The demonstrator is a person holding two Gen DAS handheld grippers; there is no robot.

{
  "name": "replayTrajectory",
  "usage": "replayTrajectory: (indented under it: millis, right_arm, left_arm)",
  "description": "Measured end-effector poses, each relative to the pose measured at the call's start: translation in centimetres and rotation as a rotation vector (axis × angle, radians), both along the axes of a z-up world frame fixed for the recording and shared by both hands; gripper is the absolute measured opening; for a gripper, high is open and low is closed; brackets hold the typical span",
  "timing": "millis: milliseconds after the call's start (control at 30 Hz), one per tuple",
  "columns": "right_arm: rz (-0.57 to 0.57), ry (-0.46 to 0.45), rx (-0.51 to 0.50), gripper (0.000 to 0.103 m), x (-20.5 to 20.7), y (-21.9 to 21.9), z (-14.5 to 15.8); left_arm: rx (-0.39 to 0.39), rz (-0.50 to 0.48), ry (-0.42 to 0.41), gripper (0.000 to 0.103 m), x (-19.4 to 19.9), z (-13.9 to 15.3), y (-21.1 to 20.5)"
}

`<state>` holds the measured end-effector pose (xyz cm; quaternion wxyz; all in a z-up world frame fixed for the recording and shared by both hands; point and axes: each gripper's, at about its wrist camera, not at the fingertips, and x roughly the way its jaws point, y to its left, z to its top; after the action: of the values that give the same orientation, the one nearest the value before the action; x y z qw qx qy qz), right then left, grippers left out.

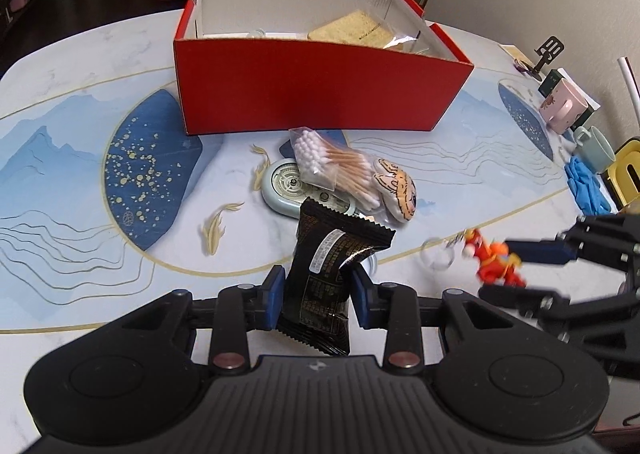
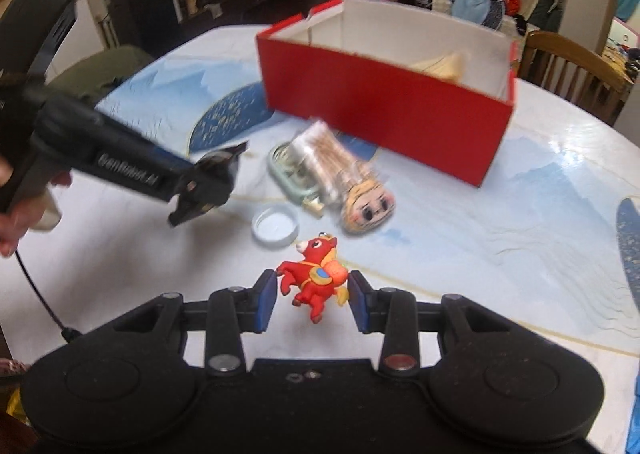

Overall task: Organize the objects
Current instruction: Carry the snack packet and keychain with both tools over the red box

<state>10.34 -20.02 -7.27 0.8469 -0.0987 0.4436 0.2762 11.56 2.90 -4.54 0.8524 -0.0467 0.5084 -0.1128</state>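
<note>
My left gripper (image 1: 318, 294) is shut on a black snack packet (image 1: 336, 266), which stands upright between the blue pads above the table. The right gripper (image 2: 312, 298) is shut on a red toy horse keychain (image 2: 314, 278), and both show at the right of the left wrist view, the gripper (image 1: 520, 270) and the horse (image 1: 496, 262). Behind them stands an open red box (image 1: 320, 94) (image 2: 380, 94) holding a tan pad (image 1: 352, 28). In front of the box lie a bag of cotton swabs (image 1: 332, 166), a round pale-green device (image 1: 286, 186) and a doll-face charm (image 1: 398, 190).
A white ring-shaped lid (image 2: 275, 228) lies on the patterned table (image 1: 80, 182). Two mugs (image 1: 562, 110), blue gloves (image 1: 586, 186) and a yellow item crowd the table's right edge. A wooden chair (image 2: 576, 62) stands behind the box. A hand (image 2: 16, 222) holds the left gripper's handle.
</note>
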Motion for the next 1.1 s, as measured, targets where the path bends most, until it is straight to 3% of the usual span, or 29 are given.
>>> replayTrajectory:
  millis: [467,800,1100]
  right_arm:
    - [-0.001,-0.137,0.016,0.037,4.4,-0.7,6.3]
    - [0.022,-0.189,0.016,0.037,9.9,0.5,9.0]
    - [0.026,-0.201,0.016,0.037,15.0,2.4,9.6]
  left_arm:
    - [0.027,-0.004,-0.054,0.033,2.1,5.6,-0.6]
    - [0.07,-0.021,-0.113,0.033,7.0,9.0,-1.2]
    - [0.162,-0.003,-0.139,0.033,12.9,9.8,-0.8]
